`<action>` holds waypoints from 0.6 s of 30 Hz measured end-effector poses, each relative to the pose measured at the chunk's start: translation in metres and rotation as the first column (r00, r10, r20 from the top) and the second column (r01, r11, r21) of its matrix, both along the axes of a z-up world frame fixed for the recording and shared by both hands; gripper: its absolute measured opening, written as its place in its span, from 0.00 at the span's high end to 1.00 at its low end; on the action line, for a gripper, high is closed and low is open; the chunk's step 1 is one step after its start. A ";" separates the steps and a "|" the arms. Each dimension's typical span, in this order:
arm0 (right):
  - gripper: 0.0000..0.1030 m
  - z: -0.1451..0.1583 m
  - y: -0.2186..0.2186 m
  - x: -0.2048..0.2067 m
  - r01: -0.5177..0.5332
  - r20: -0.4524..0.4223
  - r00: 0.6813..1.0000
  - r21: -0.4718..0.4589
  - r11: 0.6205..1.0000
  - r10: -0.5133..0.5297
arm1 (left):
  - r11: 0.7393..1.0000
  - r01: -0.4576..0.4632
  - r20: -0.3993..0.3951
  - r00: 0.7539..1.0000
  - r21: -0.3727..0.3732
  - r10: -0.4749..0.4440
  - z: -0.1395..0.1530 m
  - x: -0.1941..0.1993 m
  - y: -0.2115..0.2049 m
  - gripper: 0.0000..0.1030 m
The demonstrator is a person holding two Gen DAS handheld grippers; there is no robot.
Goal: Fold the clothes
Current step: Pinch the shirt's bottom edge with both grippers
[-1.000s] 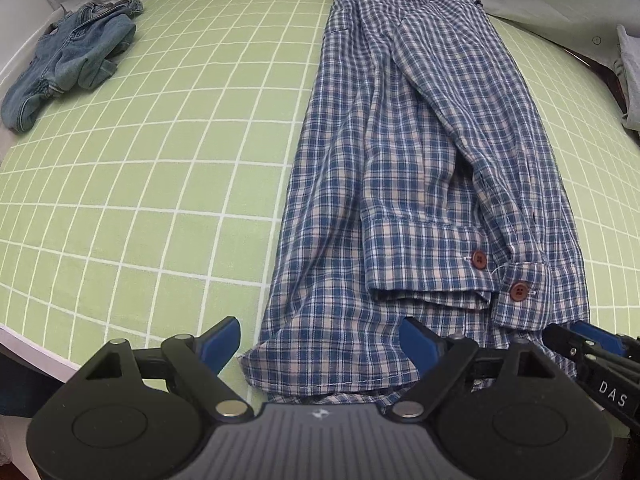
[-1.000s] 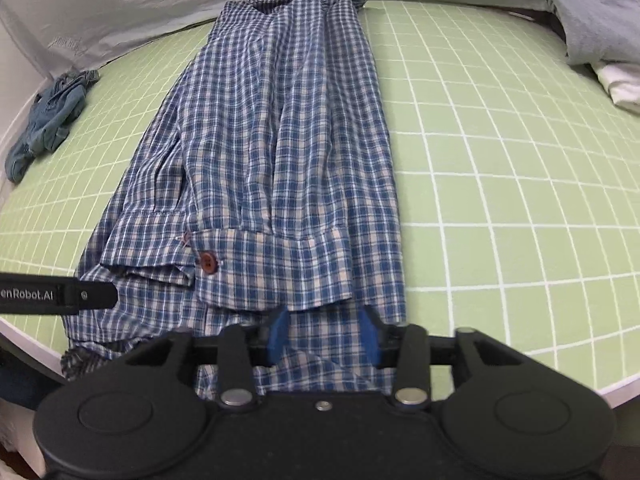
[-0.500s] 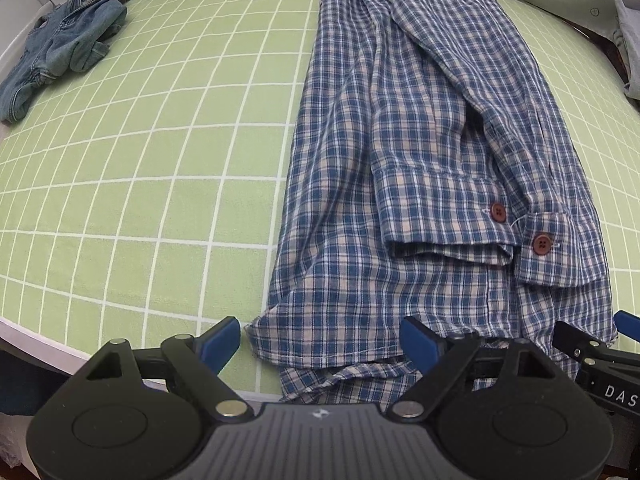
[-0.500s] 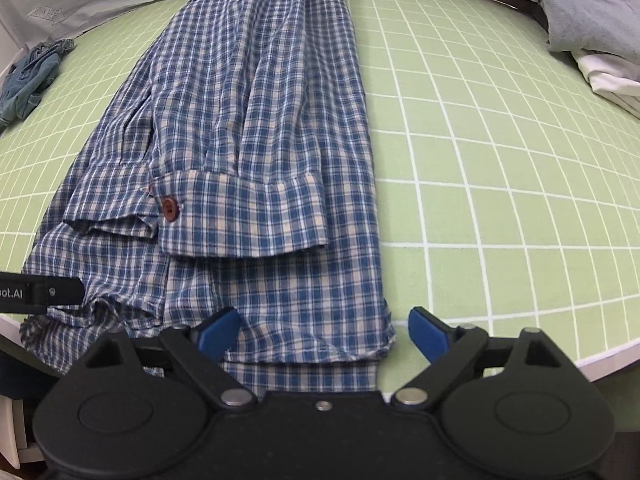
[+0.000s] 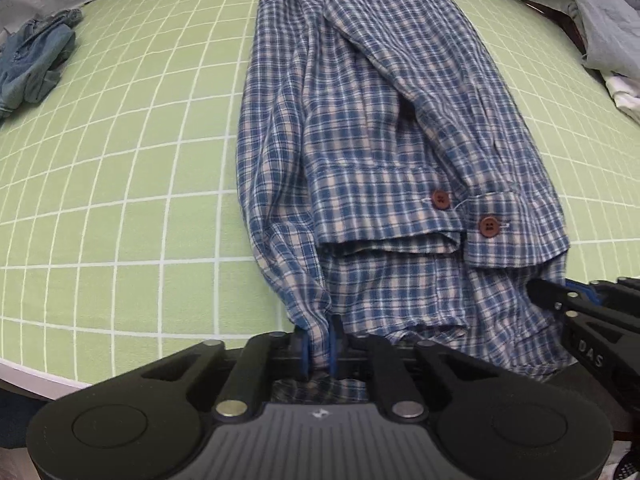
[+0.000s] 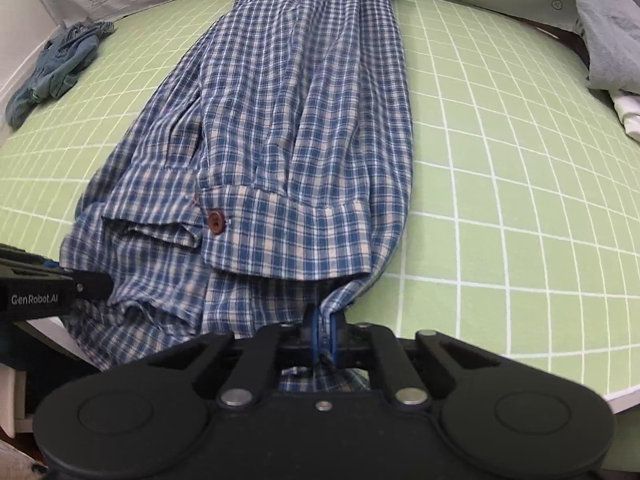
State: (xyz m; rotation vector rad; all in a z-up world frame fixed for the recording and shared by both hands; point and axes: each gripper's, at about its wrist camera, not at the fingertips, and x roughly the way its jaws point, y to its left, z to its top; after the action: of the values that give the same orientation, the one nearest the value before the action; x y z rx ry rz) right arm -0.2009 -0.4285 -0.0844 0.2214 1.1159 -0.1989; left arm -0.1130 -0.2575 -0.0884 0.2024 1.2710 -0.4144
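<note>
A blue-and-white plaid shirt (image 5: 372, 128) lies lengthwise on the green grid mat (image 5: 132, 160), collar far, sleeves folded in with brown-buttoned cuffs on top. It also shows in the right wrist view (image 6: 288, 128). My left gripper (image 5: 318, 346) is shut on the shirt's bottom hem at its left corner. My right gripper (image 6: 325, 334) is shut on the hem at its right corner. The hem is raised off the mat at both corners. Each gripper shows at the edge of the other's view.
A crumpled pile of denim (image 5: 32, 68) lies at the mat's far left, also in the right wrist view (image 6: 60, 68). Grey and white clothes (image 6: 608, 52) are heaped at the far right. The mat's near edge (image 5: 48, 376) runs just under both grippers.
Both grippers were open over the hem half a second ago. Both have now shut on the hem corners and lifted them, bunching the lower part of the shirt.
</note>
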 end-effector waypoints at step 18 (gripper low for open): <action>0.96 0.083 -0.049 0.081 0.101 0.363 0.923 0.098 0.990 -0.130 | 0.963 -0.089 0.205 0.968 -0.253 0.143 0.090 0.091 -0.002 0.92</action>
State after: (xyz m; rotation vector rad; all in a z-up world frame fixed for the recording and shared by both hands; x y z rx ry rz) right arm -0.1197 -0.4773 -0.0012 0.3784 0.7359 -0.2092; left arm -0.0217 -0.2593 0.0014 -0.0337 0.9971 -0.4284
